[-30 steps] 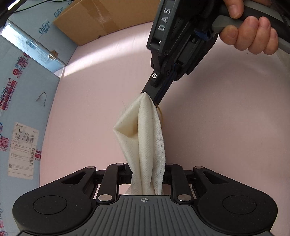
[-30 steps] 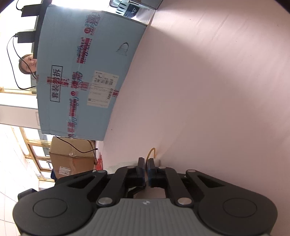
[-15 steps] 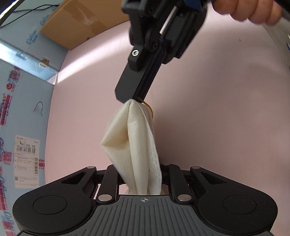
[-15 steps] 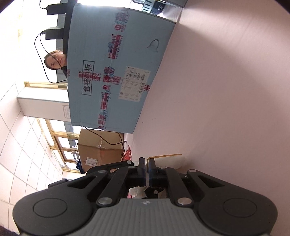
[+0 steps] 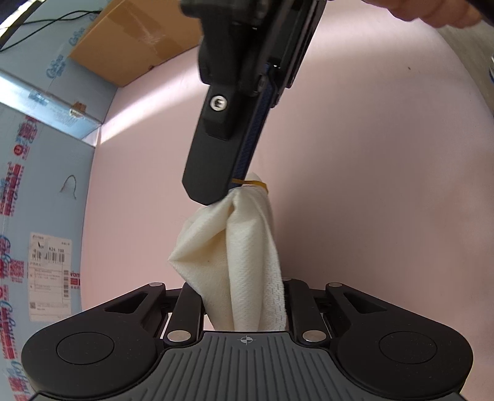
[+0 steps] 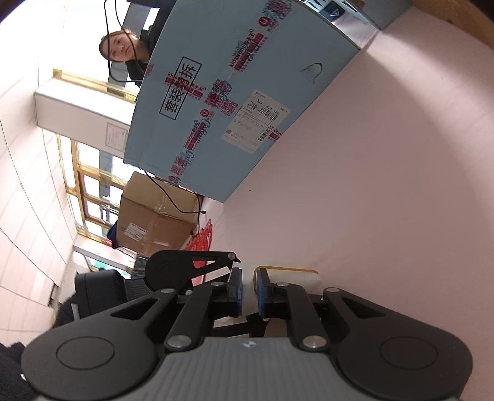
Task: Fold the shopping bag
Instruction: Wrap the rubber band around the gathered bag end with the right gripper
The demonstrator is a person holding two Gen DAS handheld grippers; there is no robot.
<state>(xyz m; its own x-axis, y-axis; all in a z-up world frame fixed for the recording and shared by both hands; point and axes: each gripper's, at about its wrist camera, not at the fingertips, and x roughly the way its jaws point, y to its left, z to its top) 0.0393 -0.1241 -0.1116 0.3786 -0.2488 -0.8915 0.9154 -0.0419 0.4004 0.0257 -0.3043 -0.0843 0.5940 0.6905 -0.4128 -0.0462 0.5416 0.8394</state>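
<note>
Standing bunched above the pink counter (image 5: 386, 185), a cream shopping bag (image 5: 244, 262) is clamped at its lower end by the left tongs (image 5: 245, 303), whose jaws are closed on the fabric though easing apart. The bag's top is cinched by a yellow rubber band (image 5: 251, 182). The right tongs (image 5: 222, 188) are seen at that top, their jaws opening; in the right wrist view a gap is shown between the blue pads (image 6: 236, 288), the band looped over one of them, with pale fabric seen in the gap and none pressed. A hand (image 5: 426, 12) is glimpsed at the upper edge. A blue printed carton (image 6: 222, 108) and a brown cardboard box (image 5: 132, 43) are noted along the counter's far side.
</note>
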